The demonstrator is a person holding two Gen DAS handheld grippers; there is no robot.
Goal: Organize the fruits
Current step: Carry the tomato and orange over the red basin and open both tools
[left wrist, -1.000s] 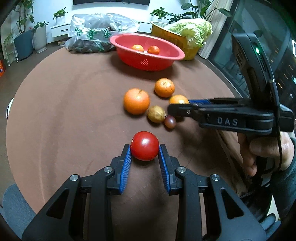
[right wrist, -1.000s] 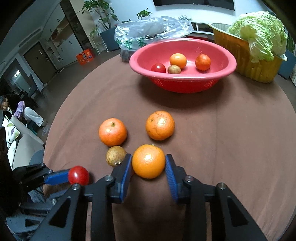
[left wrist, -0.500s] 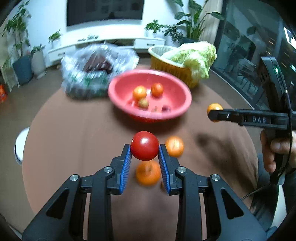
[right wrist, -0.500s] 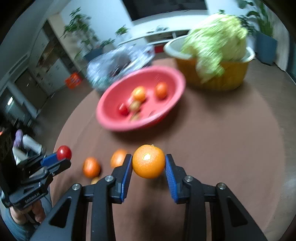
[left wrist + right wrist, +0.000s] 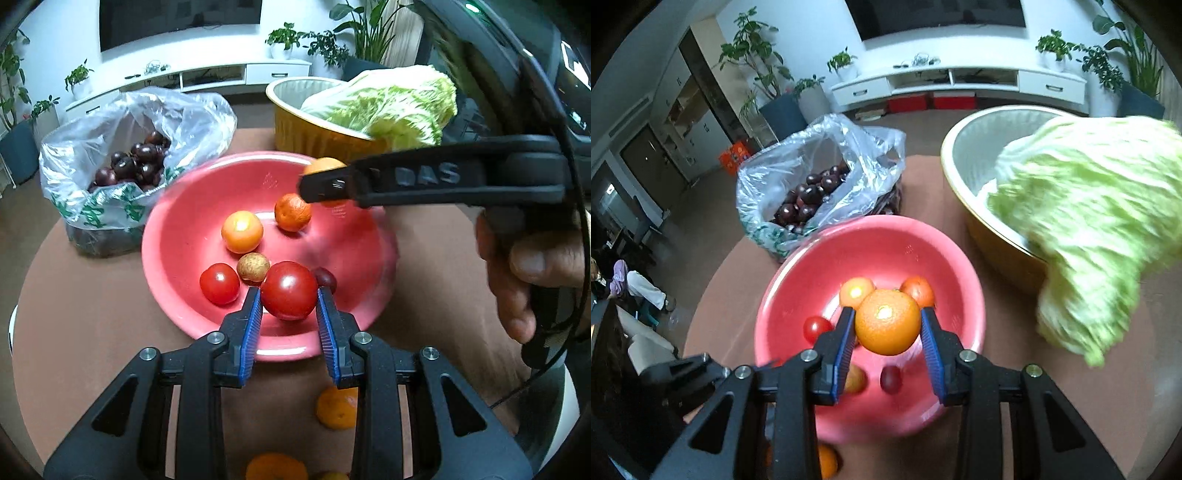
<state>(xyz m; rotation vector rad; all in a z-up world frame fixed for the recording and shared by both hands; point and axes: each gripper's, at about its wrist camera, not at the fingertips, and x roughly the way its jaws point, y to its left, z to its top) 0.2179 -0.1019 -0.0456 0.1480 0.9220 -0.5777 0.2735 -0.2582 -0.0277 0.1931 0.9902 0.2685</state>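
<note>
Left hand-held gripper (image 5: 289, 317) clamps a tomato (image 5: 289, 290), right hand-held gripper (image 5: 888, 332) an orange (image 5: 887, 321), both above the red bowl (image 5: 945, 254) below; releasing seems next.

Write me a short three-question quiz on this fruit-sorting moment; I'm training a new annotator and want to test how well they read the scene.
1. True or false: the left hand-held gripper is shut on a tomato.
2. What does the right hand-held gripper hold? A) a potato B) an orange C) a plum
3. Fill in: the plastic bag of dark fruit sits beside the ___ bowl.

Key
1. True; its blue pads press on the tomato above the red bowl.
2. B; the orange is clamped over the same bowl.
3. Red; the yellow bowl holds the cabbage.
</note>
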